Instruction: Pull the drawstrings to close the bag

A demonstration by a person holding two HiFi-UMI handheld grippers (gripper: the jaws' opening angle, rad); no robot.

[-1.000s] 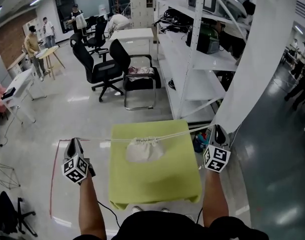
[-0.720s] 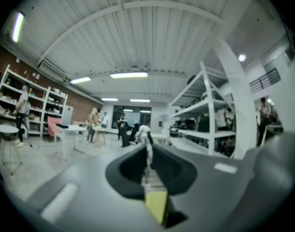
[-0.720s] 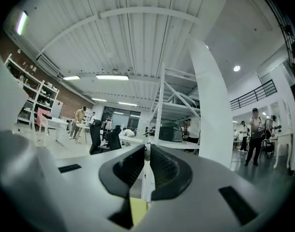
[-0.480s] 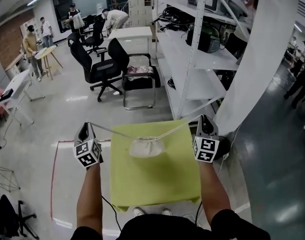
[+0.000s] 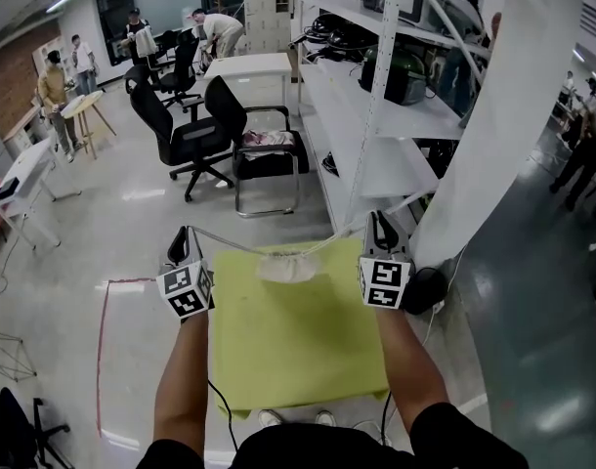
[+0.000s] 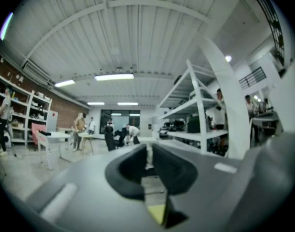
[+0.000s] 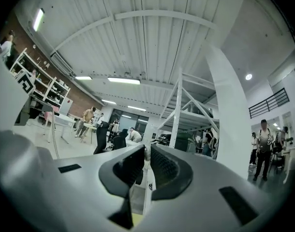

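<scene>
Left gripper (image 5: 185, 237) first: its two jaws are squeezed almost together, and a thin white bit of the left string (image 5: 228, 239) is pinched between them. That string runs from my jaws down to the small white bag (image 5: 286, 268). The bag is at the far edge of the yellow-green table (image 5: 298, 360), about in the middle between my two hands. Its top looks bunched up, so I think the bag is nearly closed. From the bag, the right string (image 5: 337, 234) goes up to my right gripper (image 5: 378, 225). Those jaws are pressed on their string too, with only a tiny gap for it.

To do this step well, I think I should pull both strings away from each other with the same strength. Then the bag stays in the middle and does not slide to one side. I should hold the strings tight so they do not slip out. I should also be gentle, because the bag is close to the far edge and could fall off.

Some things are hard to see. The bag is small from my head, so I cannot tell if its mouth is fully shut. I cannot tell if it rests on the table or hangs a little. From both gripper views, the bag is hidden behind the grey gripper bodies.
</scene>
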